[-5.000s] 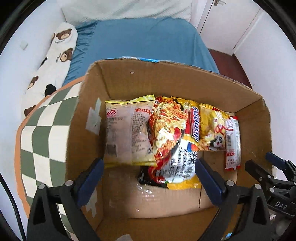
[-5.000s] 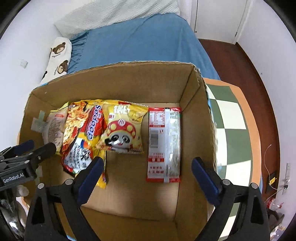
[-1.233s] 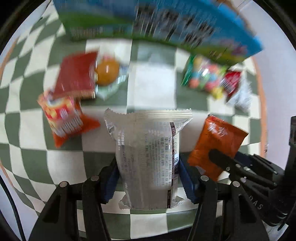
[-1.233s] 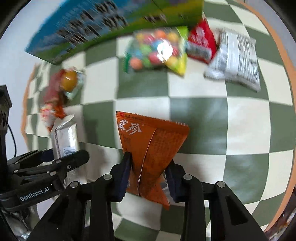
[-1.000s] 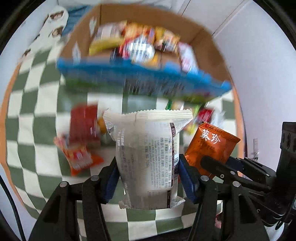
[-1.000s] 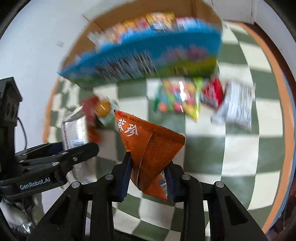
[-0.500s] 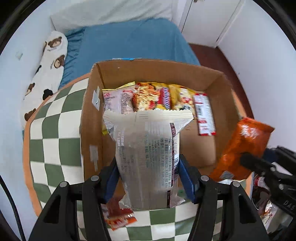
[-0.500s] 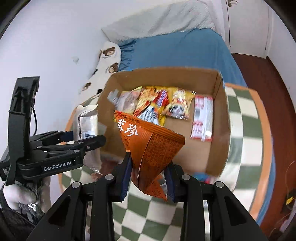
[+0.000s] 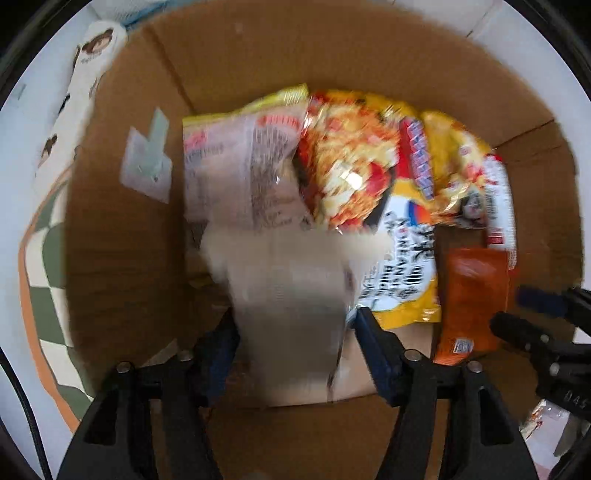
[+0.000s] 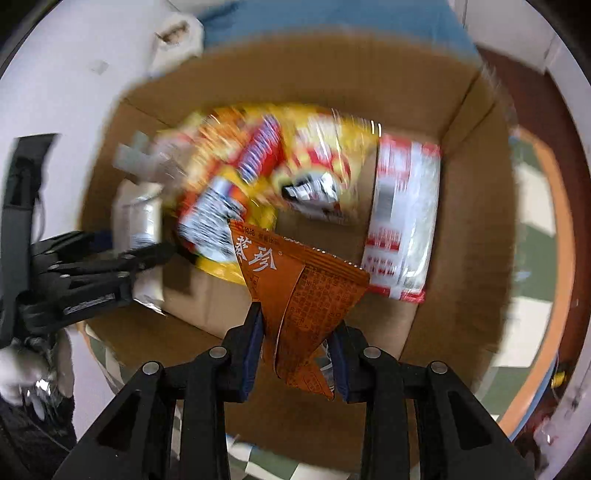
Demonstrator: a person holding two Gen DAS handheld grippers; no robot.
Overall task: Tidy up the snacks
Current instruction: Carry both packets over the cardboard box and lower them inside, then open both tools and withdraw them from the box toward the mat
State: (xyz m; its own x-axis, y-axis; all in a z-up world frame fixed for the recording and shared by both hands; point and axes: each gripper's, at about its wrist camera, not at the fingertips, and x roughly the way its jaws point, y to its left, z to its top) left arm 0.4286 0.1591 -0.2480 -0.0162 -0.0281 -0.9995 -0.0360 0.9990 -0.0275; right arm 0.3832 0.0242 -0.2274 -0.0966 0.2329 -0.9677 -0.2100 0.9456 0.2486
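Both grippers reach down into the cardboard box (image 9: 122, 258). A white snack packet (image 9: 291, 314) shows as a blur between the fingers of my left gripper (image 9: 295, 332). Its jaws are opening and the packet is slipping out toward the box floor. My right gripper (image 10: 297, 332) has its pads against an orange packet (image 10: 303, 291), and its jaws are opening. In the left wrist view the orange packet (image 9: 472, 295) hangs low at the box's right side. Noodle packets (image 9: 354, 173) and a pale packet (image 9: 236, 173) lie at the back.
A red and white packet (image 10: 402, 214) lies along the box's right wall (image 10: 461, 122). A green checkered cloth (image 9: 48, 302) with an orange rim surrounds the box. A bear-print pillow (image 9: 74, 110) and a blue bed (image 10: 332, 14) lie beyond it.
Both grippers carried their packets from the checkered cloth to above the box and then down into it. The white packet, sharp before, now blurs between the left fingers.
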